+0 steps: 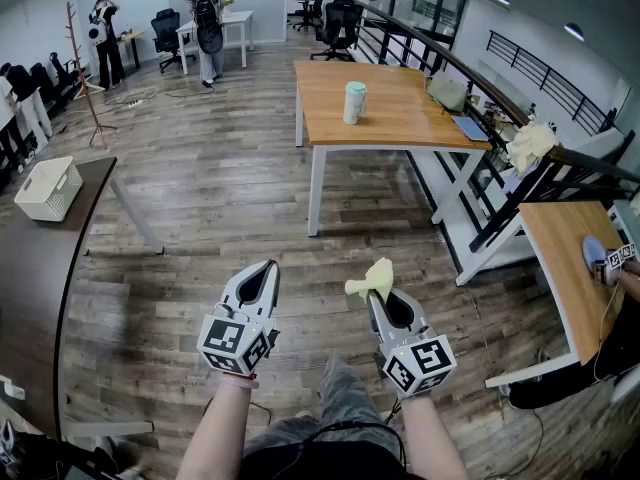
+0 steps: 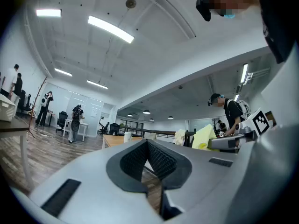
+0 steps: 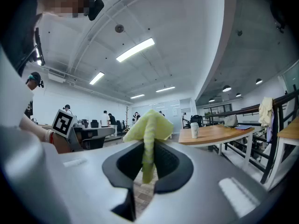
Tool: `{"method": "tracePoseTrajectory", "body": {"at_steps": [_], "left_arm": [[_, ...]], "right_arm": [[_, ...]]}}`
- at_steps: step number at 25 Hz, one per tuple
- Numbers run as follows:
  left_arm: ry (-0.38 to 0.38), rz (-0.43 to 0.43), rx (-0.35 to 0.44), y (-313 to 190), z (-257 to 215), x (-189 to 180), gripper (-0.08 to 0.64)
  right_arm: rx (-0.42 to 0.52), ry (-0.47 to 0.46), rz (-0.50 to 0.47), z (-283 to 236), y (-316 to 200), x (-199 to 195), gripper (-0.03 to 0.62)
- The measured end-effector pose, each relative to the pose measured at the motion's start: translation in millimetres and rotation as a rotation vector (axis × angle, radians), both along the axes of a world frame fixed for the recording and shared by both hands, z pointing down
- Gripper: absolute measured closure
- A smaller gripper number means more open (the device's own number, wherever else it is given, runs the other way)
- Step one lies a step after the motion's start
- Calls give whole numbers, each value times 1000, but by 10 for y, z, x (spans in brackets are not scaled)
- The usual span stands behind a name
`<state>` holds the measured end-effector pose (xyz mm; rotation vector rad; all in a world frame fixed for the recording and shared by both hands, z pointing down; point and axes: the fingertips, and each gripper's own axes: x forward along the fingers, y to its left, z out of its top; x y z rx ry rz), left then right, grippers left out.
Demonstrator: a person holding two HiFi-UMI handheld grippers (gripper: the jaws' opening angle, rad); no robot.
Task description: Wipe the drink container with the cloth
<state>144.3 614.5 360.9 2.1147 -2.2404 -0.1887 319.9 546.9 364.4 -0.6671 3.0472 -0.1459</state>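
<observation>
A white drink container with a pale green lid point(image 1: 354, 103) stands upright on the far wooden table point(image 1: 400, 118), well ahead of both grippers. It shows small in the right gripper view as the container point(image 3: 194, 130) and in the left gripper view as the container point(image 2: 127, 136). My right gripper point(image 1: 373, 290) is shut on a yellow cloth point(image 1: 369, 280), which sticks up from the jaws as a folded cloth point(image 3: 148, 129). My left gripper point(image 1: 268, 268) is shut with nothing in it. Both are held level over the wood floor.
A dark table with a white basket point(image 1: 48, 188) lies at the left. Another wooden table point(image 1: 570, 268) stands at the right, with a person's gripper over it. A black railing point(image 1: 480, 98) runs behind the far table. Several people stand at desks in the back.
</observation>
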Motion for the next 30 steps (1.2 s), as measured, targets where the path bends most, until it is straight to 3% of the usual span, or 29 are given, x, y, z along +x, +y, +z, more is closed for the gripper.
{"method": "tracePoseTrajectory", "body": {"at_steps": [5,14,30], "left_arm": [[-11,-12,18,-214,-33,-174,565],[-16,-19,-15,-613,63,-576,565],[23,17,-38,-1996,85,-1176,565]], "right_arm": [[20,-11,-2,-31,-261,-176,548],[-43,-22,6,182,-711,-583,548],[-63,-4,42,236,-1982,-1163,546]]}}
